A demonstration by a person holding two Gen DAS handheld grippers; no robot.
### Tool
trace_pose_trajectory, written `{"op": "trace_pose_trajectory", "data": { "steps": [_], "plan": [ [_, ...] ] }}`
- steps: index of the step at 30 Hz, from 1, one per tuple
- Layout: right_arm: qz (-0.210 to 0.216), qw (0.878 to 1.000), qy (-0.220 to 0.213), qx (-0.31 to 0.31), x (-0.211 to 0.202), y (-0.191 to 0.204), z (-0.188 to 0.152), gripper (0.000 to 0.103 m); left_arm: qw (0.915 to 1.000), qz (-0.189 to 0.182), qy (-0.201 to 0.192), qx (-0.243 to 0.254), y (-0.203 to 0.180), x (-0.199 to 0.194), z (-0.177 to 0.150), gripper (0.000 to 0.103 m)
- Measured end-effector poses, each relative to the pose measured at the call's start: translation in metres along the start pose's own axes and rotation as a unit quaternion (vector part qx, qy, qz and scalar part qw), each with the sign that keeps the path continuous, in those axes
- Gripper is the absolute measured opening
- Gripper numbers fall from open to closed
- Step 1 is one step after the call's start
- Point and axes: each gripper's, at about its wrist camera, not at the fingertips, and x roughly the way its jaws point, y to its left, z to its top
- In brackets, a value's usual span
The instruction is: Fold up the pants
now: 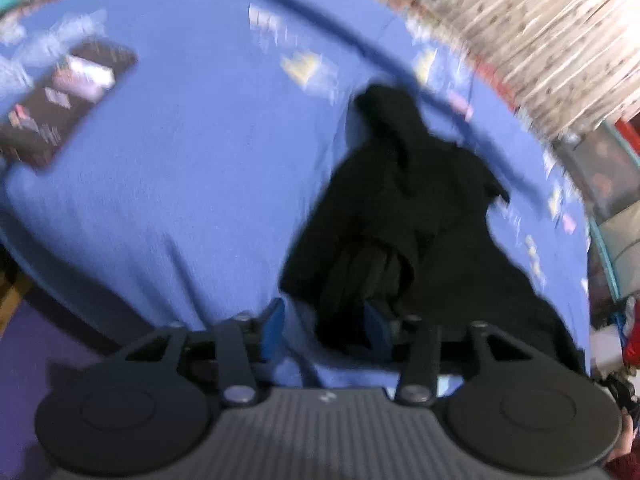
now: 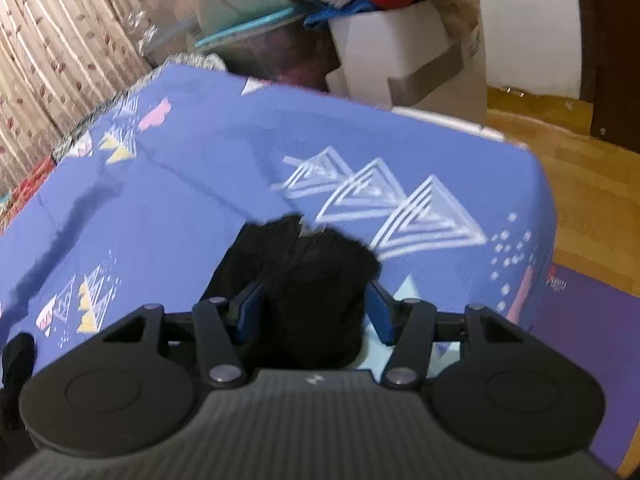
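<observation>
Item: black fabric pants (image 1: 420, 216), crumpled, lying on my blue bedsheet printed with white triangles (image 1: 180, 200).

Hard to read: the left view is smeared with motion blur; folds in the black cloth barely show, so I cannot tell waistband from leg. The pants' near edge is cut off behind my gripper bodies in both views.

My left gripper (image 1: 326, 330): jaws partly apart; a bunch of the cloth lies against the right-hand blue pad (image 1: 376, 328), while the left-hand pad is clear, with bare sheet showing between. I do not see the pads pressing it.

My right gripper (image 2: 314, 312): jaws moderately wide, a thick wad of the pants (image 2: 316, 280) filling the gap from pad to pad; whether they pinch it I cannot tell.

Left view only: a dark rectangular patterned object (image 1: 64, 100), blurred, far across the bed.

Right view only: the bed's corner, a wooden floor (image 2: 580, 168), a purple mat (image 2: 592, 320), a white box with heaped clothes (image 2: 400, 48).

Both views: a beige leaf-patterned curtain (image 2: 48, 40).
</observation>
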Motion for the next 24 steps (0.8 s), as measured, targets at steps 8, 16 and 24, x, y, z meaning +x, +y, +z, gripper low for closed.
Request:
{"op": "trace_pose_trajectory", "data": {
  "steps": [8,16,24],
  "plan": [
    [0.005,0.999,-0.039,0.005,-0.016,-0.008,0.019,0.058,0.9985,0.013,-0.050,-0.017,0.007,-0.020,0.025,0.047],
    [0.036,0.997,-0.019,-0.071,-0.003,0.023,0.024,0.058,0.9999,0.003,-0.009,0.011,-0.028,0.014,0.017,0.048],
    [0.022,0.972,0.106,-0.207,0.082,0.072,0.038,0.059,0.9994,0.018,0.003,0.031,-0.055,0.025,0.015,0.048]
  ]
}}
